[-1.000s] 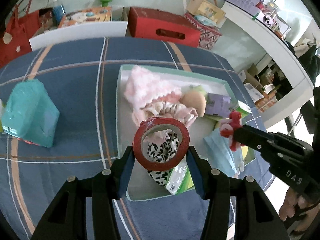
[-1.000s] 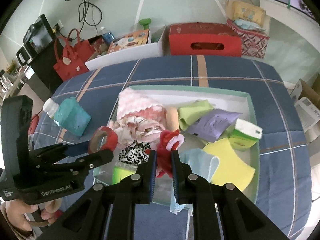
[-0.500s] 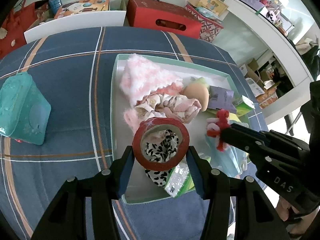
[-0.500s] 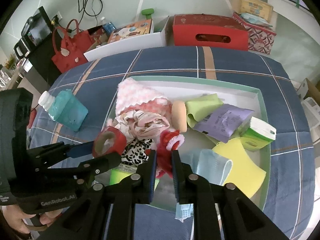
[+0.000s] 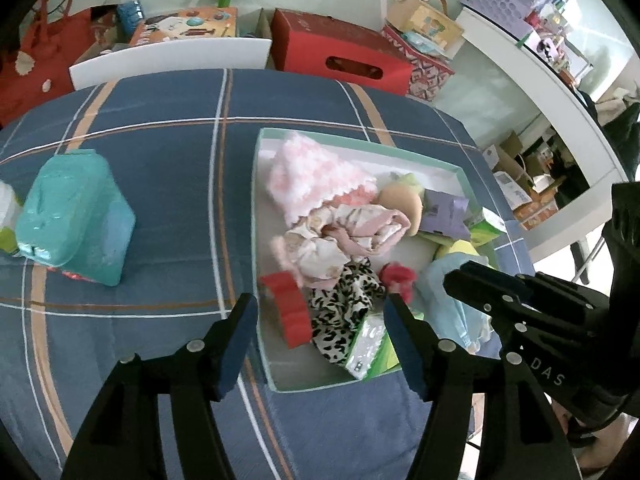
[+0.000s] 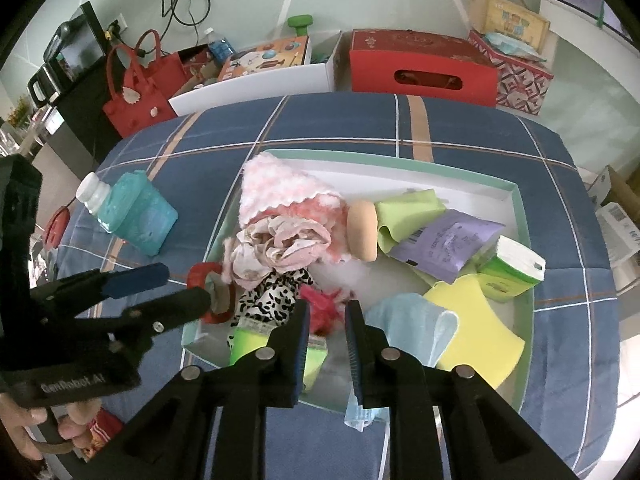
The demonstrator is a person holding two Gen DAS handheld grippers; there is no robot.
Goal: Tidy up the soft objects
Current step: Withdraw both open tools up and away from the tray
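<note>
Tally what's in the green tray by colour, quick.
Pink, 2: fluffy pink cloth, crumpled pale pink fabric
Red, 2: red tape roll, red fuzzy scrunchie
Green, 2: green folded cloth, green tissue pack
Total: 6

Matt woven cloth [image 6: 340, 120] in blue plaid over the worktop. Smooth white card lining the tray [image 6: 460, 184], pale green along its rim. Fluffy pink knit on the far-left hat [image 6: 276, 188]; thin crumpled printed fabric [image 6: 280, 244] just near it. Soft leopard-print cloth [image 6: 268, 300] by the glossy red tape roll [image 5: 290, 312]. Fuzzy red yarn on the small toy [image 6: 320, 308]. Smooth matt foam on the tan sponge [image 6: 362, 230] and yellow sheet [image 6: 476, 328]. Crinkly purple plastic packet [image 6: 444, 244]; translucent teal plastic bottle [image 6: 134, 214], far left. Matt black plastic claws, blue rubbery pads [image 5: 236, 340], bright metal rivets.
</note>
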